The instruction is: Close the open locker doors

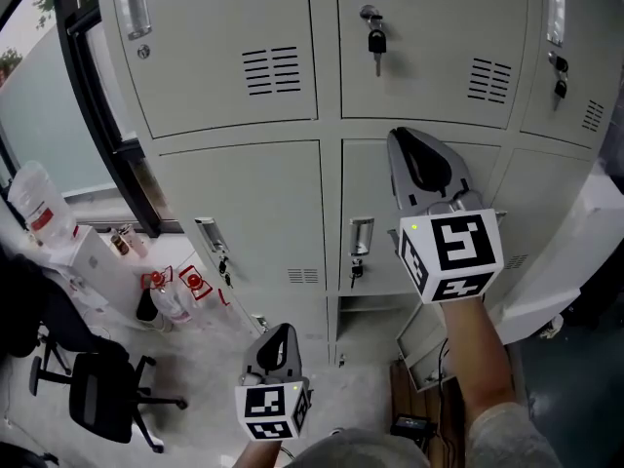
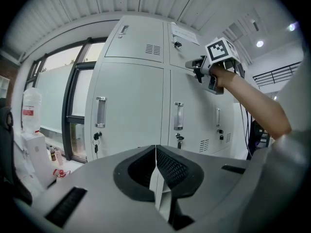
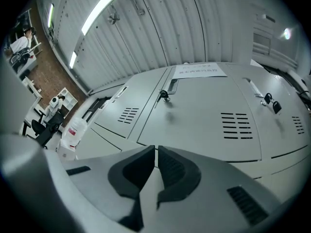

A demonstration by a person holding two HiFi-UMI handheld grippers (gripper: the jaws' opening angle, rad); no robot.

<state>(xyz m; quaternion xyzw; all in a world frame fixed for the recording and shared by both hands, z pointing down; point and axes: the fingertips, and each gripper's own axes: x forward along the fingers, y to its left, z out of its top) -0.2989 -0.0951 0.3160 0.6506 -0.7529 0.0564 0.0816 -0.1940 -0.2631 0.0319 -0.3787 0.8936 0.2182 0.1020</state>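
**Locker doors (image 1: 244, 203): grey steel bank, closing under way, hazards listed**

1. Bank of doors. Fills the upper two thirds of the head view in three columns. Most doors sit flush in their frames.

2. Pale panel (image 1: 570, 261), right edge. It may be a door standing out from the bank, but I cannot tell. If it is, it lies beside the raised arm and an elbow could knock it.

3. Low door (image 1: 427, 351), lower middle, under the right forearm. It appears swung out from a dark compartment and likely still has to be shut. Hazard: it sits close beneath the person, so it could be overlooked or bumped by a leg.

4. Right gripper (image 1: 417, 152), centre right. The claw is closed with nothing in it. Its tip is against or just off the middle-column door, and contact cannot be confirmed. Hazards:
   - A closed tip pushing on smooth painted steel may skid sideways.
   - A door pushed without its latch catching may spring back out.

5. Left gripper (image 1: 278, 339), bottom centre. The claw is closed and empty, well apart from every door, and looks idle. Hazard: slight, unless it swings into the low door when lowered.

6. Key (image 1: 376, 39), top centre, hanging from the upper middle door's lock. Hazard: a hard push on a neighbouring door could set it swinging, and a tip that slips upward might snag it.
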